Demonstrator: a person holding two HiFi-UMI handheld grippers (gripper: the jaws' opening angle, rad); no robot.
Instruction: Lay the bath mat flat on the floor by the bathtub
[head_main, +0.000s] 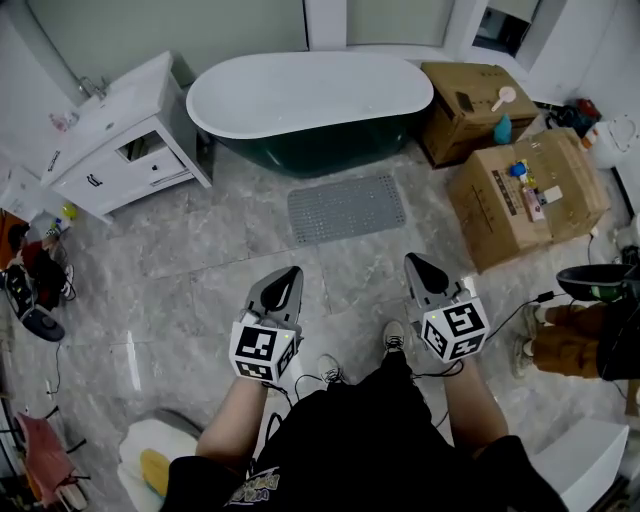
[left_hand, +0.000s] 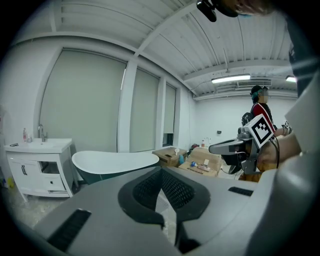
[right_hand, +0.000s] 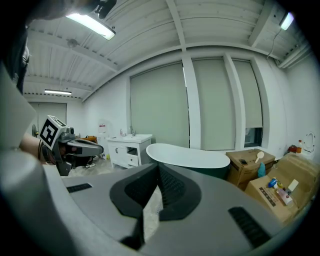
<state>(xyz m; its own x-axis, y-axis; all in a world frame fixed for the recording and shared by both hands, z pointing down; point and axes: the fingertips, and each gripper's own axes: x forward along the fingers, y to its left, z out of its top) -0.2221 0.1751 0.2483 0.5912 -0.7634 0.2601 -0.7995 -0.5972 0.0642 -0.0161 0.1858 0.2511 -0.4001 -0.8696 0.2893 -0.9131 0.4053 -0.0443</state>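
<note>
1. The grey bath mat (head_main: 347, 208) lies flat on the marble floor (head_main: 190, 280), centre of the frame, just below the bathtub (head_main: 305, 100).
2. The left claw (head_main: 288, 280), lower centre, has its jaws closed together and holds nothing.
3. The right claw (head_main: 420, 268), beside it to the right, is likewise closed and empty.
4. Both claws are well apart from the mat.

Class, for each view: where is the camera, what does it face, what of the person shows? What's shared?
Head view: on the head, facing down at bath mat and bathtub; forearms, legs, left gripper, right gripper.
Left gripper view: on that gripper, facing the bathtub past shut jaws; right gripper shows.
Right gripper view: likewise; left gripper shows.
All share the bathtub.
</note>
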